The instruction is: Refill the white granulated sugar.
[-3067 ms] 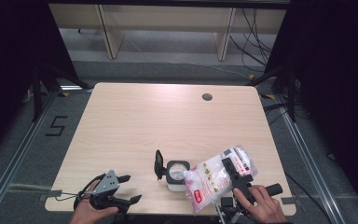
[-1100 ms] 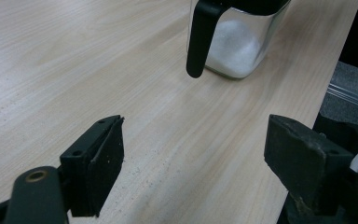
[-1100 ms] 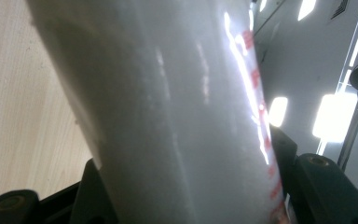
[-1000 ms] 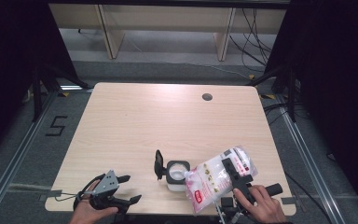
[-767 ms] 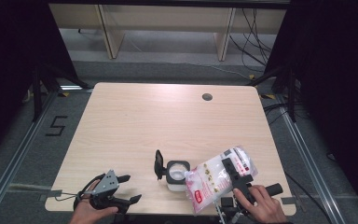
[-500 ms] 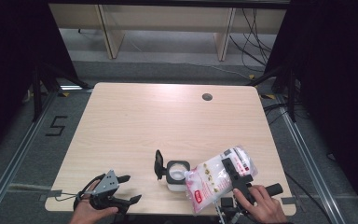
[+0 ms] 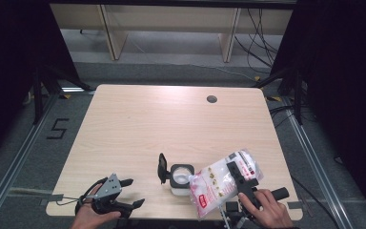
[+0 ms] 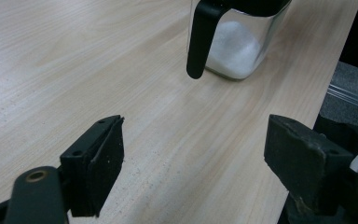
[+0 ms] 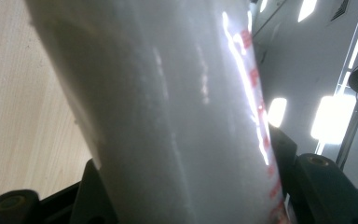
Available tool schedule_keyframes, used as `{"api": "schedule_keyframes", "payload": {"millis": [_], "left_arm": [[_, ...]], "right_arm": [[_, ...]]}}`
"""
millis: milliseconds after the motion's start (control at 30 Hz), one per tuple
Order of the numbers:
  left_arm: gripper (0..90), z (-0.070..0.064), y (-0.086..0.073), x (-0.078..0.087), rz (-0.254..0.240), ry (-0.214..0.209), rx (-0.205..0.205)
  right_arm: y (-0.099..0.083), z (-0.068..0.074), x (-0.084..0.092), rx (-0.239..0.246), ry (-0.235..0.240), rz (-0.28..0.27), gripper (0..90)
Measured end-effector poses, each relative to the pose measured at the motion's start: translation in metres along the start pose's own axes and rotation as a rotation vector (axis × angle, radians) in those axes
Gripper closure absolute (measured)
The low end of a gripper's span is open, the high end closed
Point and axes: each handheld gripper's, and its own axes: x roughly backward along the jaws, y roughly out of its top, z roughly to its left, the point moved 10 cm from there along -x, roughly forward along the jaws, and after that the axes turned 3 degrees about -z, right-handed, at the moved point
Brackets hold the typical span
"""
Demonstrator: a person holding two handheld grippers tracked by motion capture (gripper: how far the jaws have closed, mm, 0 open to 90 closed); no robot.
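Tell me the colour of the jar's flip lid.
Black; the lid stands open on the jar, clearest in the high view.

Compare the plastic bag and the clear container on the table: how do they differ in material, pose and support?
The bag is soft printed plastic; the container is rigid and clear with a black lid flipped open. The bag is tilted, its lower end over the container's mouth; the container stands upright. The right gripper clamps the bag; the container rests on the table. Both hold white granules.

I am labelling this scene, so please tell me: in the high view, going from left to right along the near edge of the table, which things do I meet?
Left gripper → open black lid → jar → bag → right gripper.
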Motion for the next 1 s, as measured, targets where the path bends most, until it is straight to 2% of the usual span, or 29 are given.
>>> {"api": "schedule_keyframes", "payload": {"millis": [33,100,167,233,267,300,333,367,400,433,467,500,533,567,600,667,700,733,767,800,867,900,933,967,1000], "left_arm": [[19.5,0.000,0.000,0.000,-0.001,-0.001,-0.010],[19.5,-0.001,0.000,0.000,-0.003,-0.006,0.001],[19.5,0.000,0.001,0.000,-0.004,-0.002,-0.005],[19.5,0.000,0.000,0.000,0.000,0.000,-0.011],[19.5,0.000,0.000,0.000,-0.006,-0.004,-0.006],[19.5,0.000,0.001,0.000,-0.009,-0.004,0.000],[19.5,0.001,0.002,0.000,-0.014,-0.005,-0.022],[19.9,-0.001,0.001,0.000,-0.007,-0.003,0.001],[19.9,-0.001,0.000,0.001,-0.002,-0.003,-0.003],[19.9,-0.001,-0.001,0.000,0.000,-0.007,0.006],[19.9,-0.001,0.000,0.000,-0.002,-0.007,0.006],[19.9,0.000,0.002,0.000,-0.015,-0.003,-0.010],[19.9,0.001,0.002,0.000,-0.013,-0.003,-0.024],[19.9,0.000,0.001,0.000,-0.009,0.000,-0.001],[19.9,-0.001,-0.001,0.001,0.004,-0.002,0.000],[19.9,-0.001,0.000,0.000,-0.003,-0.008,0.010],[19.9,0.000,0.001,0.000,-0.011,-0.003,-0.004],[19.9,0.001,0.002,0.000,-0.014,-0.004,-0.023],[19.8,-0.001,0.001,0.000,-0.014,0.000,0.003],[19.9,-0.001,0.001,0.000,-0.013,-0.004,0.011],[19.9,0.001,0.002,0.000,-0.016,-0.004,-0.020],[19.9,0.000,0.001,0.001,-0.006,-0.007,-0.020],[19.9,-0.001,0.001,0.000,-0.010,-0.007,-0.003],[19.9,-0.001,0.000,0.000,-0.011,-0.004,0.009],[19.9,-0.001,0.001,0.000,-0.014,-0.002,0.005]], "right_arm": [[0.000,0.001,0.001,-0.015,-0.001,0.007,48.6],[0.000,0.001,0.000,-0.019,0.000,0.004,48.6],[0.000,0.000,-0.001,0.003,0.006,-0.009,48.6],[0.000,0.000,-0.002,0.003,0.017,-0.013,48.6],[0.000,0.001,-0.002,-0.012,0.010,-0.019,48.7],[-0.002,0.005,-0.001,-0.048,0.026,-0.001,48.7],[-0.001,0.002,-0.003,-0.013,0.021,-0.022,48.8],[-0.002,0.005,-0.002,-0.016,0.042,-0.003,49.0],[-0.003,0.008,-0.003,-0.041,0.031,-0.005,49.5],[-0.002,0.007,-0.003,-0.015,0.042,-0.012,49.7],[-0.003,0.009,-0.003,-0.042,0.037,-0.008,49.9],[-0.003,0.010,-0.004,-0.037,0.050,-0.011,50.0],[-0.003,0.007,-0.004,-0.018,0.039,-0.024,50.2],[-0.004,0.011,-0.004,-0.049,0.048,-0.010,50.4],[-0.003,0.012,-0.006,-0.039,0.040,-0.029,50.8],[-0.004,0.014,-0.005,0.001,0.055,-0.011,52.0],[-0.004,0.016,-0.006,0.001,0.058,-0.010,52.2],[-0.005,0.019,-0.006,-0.029,0.056,-0.008,52.4],[-0.005,0.020,-0.007,-0.024,0.064,-0.012,52.5],[-0.006,0.021,-0.005,-0.018,0.083,0.002,52.6],[-0.006,0.021,-0.006,-0.018,0.080,-0.001,52.9],[-0.005,0.021,-0.007,-0.021,0.060,-0.011,53.0],[-0.006,0.023,-0.007,-0.033,0.069,-0.006,53.1],[-0.004,0.020,-0.008,-0.003,0.062,-0.017,53.2],[-0.005,0.023,-0.007,-0.015,0.067,-0.011,53.3]]}}
